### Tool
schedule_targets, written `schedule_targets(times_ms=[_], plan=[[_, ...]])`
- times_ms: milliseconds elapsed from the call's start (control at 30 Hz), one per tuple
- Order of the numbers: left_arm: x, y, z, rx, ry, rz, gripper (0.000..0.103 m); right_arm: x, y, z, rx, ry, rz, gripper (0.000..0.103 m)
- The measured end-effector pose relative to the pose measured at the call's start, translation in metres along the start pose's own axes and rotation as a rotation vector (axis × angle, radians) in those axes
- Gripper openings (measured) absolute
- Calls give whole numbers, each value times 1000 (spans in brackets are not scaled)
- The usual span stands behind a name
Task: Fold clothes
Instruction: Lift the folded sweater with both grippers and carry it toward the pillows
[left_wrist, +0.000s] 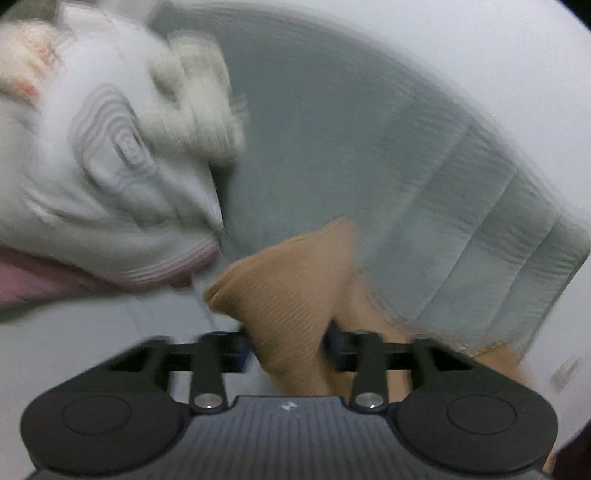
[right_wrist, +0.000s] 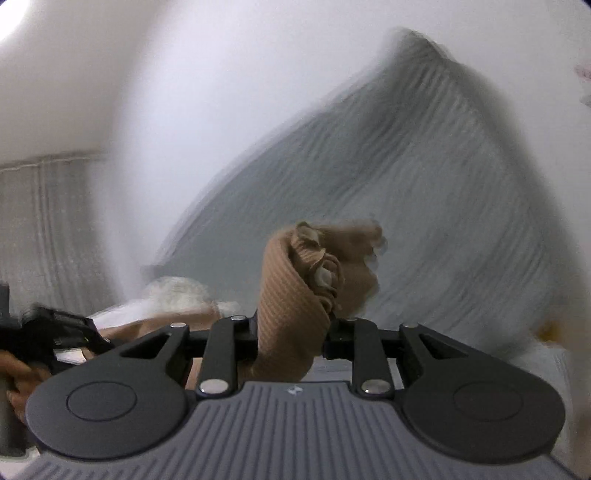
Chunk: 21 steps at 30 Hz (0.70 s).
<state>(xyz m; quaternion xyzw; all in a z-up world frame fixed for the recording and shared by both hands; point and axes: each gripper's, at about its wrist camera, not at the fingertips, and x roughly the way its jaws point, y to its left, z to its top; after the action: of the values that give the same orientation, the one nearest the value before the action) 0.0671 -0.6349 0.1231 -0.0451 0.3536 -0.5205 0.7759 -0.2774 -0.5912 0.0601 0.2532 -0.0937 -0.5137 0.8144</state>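
Tan ribbed cloth (left_wrist: 291, 280), bunched toward 12 o'clock, clamped in left gripper (left_wrist: 288, 347) and right gripper (right_wrist: 291, 338) alike: likely soft, light, floppy, best pinched at a hem.

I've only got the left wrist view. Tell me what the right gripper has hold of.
Observer: The right gripper is shut on a bunched end of the tan garment, which stands up between its jaws.
Operator: Now give me what's off to its left.
Observer: The left gripper shows there, with tan cloth running toward it.
Operator: And the background.
Observer: A pale curtain hangs at far left, beside the grey bed.
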Motion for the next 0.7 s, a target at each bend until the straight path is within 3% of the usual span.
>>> schedule_targets(times_ms=[33, 67, 100, 133, 200, 267, 333, 400, 567, 700], plan=[[27, 1, -14, 24, 51, 116, 94, 18, -18, -20, 94, 140, -124, 53], [66, 4, -36, 56, 136, 318, 93, 35, -38, -42, 197, 342, -215, 78], [94, 8, -56, 73, 195, 467, 89, 52, -57, -64, 301, 544, -305, 80], [100, 15, -68, 58, 194, 494, 88, 59, -71, -78, 387, 643, -345, 75], [91, 27, -83, 12, 142, 493, 88, 54, -84, -84, 487, 647, -336, 76], [74, 34, -85, -22, 105, 464, 88, 52, -79, -68, 453, 592, -312, 80], [61, 30, -78, 4, 81, 472, 88, 49, -76, -48, 393, 484, -250, 82], [49, 19, -69, 56, 56, 475, 88, 49, -83, -43, 394, 445, -306, 83], [66, -7, -66, 188, 86, 372, 92, 69, -120, -56, 493, 543, -398, 83], [91, 2, -76, 126, 127, 310, 93, 63, -127, -51, 482, 559, -377, 83]])
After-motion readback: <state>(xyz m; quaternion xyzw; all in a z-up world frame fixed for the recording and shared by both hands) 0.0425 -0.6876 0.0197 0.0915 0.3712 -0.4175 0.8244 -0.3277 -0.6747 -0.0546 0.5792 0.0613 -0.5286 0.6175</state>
